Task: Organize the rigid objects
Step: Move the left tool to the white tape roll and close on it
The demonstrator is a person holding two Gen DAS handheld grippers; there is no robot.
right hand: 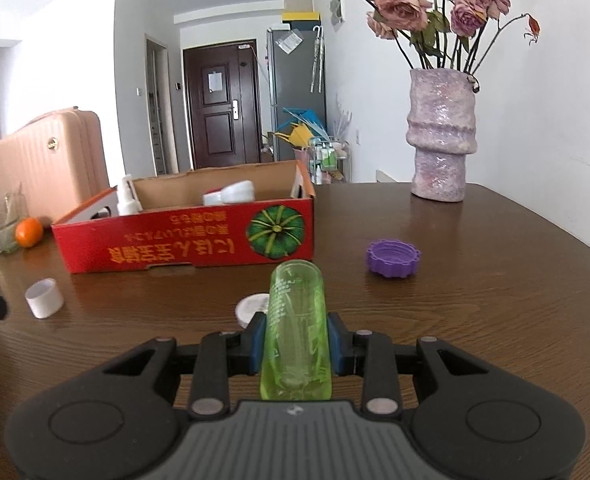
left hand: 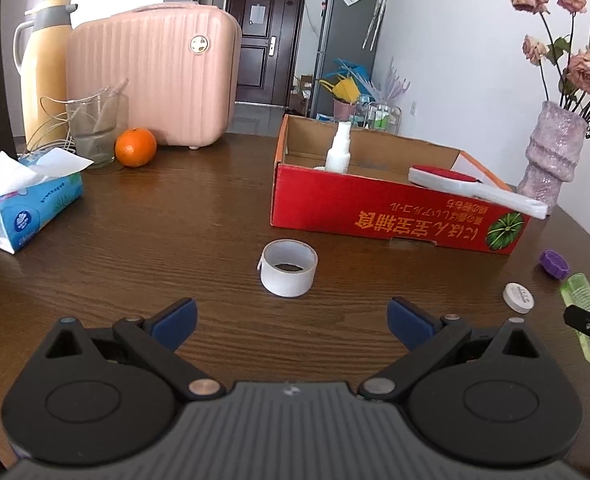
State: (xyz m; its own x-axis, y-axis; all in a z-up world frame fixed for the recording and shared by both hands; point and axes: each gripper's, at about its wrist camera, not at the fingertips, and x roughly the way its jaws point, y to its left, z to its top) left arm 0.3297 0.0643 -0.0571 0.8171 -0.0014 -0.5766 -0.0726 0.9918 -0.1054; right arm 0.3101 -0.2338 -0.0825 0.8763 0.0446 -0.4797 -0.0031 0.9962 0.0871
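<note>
Right now the right tongs (right hand: 296, 344) are pinching a green bottle (right hand: 296, 332), blue pads pressed on both its sides, the bottle lying along the fingers and poking forward above the desk (right hand: 515, 320). Just past its left side a small white cap (right hand: 251, 307) sits on the wood, and off to the right lies a purple lid (right hand: 393, 258), well clear of the bottle. Straight ahead stands the red box (right hand: 183, 246), open at the top, with a white spray bottle (right hand: 127, 198) upright in its left corner and a red-and-white brush (right hand: 231, 196) inside, resting over the rim. A vase (right hand: 441, 140) of dried roses stands beyond on the right.

Over on the other side, the left tongs (left hand: 291, 322) are spread wide with nothing between them, hovering above the desk. A white tape roll (left hand: 289, 267) sits just ahead of them, apart from the fingers and a little short of the box. Far left, a tissue pack (left hand: 27, 208), an orange (left hand: 135, 147), a glass (left hand: 97, 130), a flask (left hand: 43, 72) and a pink case (left hand: 155, 76).
</note>
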